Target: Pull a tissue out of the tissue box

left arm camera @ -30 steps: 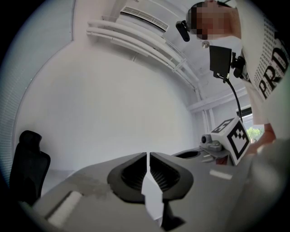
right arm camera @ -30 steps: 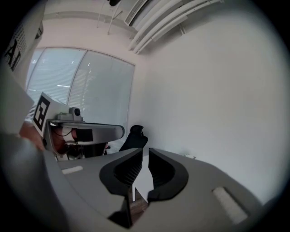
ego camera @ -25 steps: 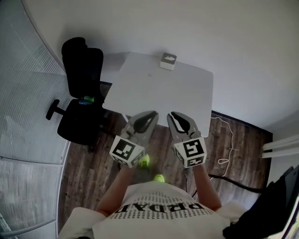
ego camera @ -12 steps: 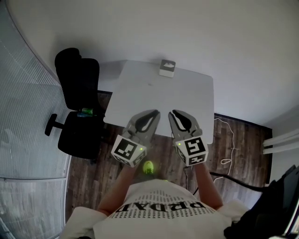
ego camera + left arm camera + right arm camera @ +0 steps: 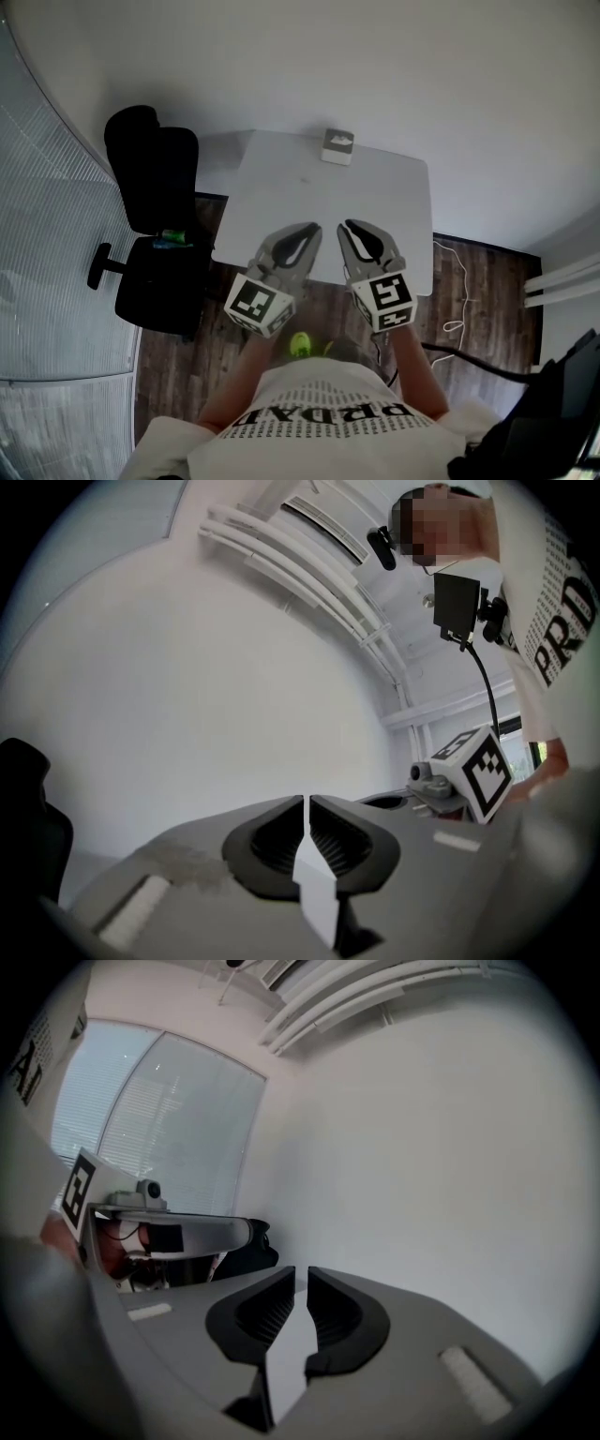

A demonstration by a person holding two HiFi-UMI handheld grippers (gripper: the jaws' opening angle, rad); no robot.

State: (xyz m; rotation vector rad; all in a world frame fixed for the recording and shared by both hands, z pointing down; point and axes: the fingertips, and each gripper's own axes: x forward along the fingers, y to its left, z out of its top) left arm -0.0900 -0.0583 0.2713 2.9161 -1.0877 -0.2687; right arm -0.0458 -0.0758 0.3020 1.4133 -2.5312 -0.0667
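1. State: my left gripper [image 5: 309, 230] has its jaws together and empty. My right gripper [image 5: 345, 228] has its jaws a narrow slit apart, also empty. Both hang side by side over the near edge of the white rectangular table [image 5: 281, 197].
2. Target: the small white cardboard tissue box [image 5: 337, 147] stands at the far edge of the table, well apart from both grippers. I cannot tell whether a tissue protrudes from it.
3. Risk: a pull without holding the box down would probably lift or drag the light box.
4. Risk: a push during the approach could slide the box off the far edge.
5. Risk: jaws this narrow may miss the tissue or pinch too little and tear it.
6. Count: two grippers, one tissue box, one table, one black office chair [image 5: 150, 187] on the left.
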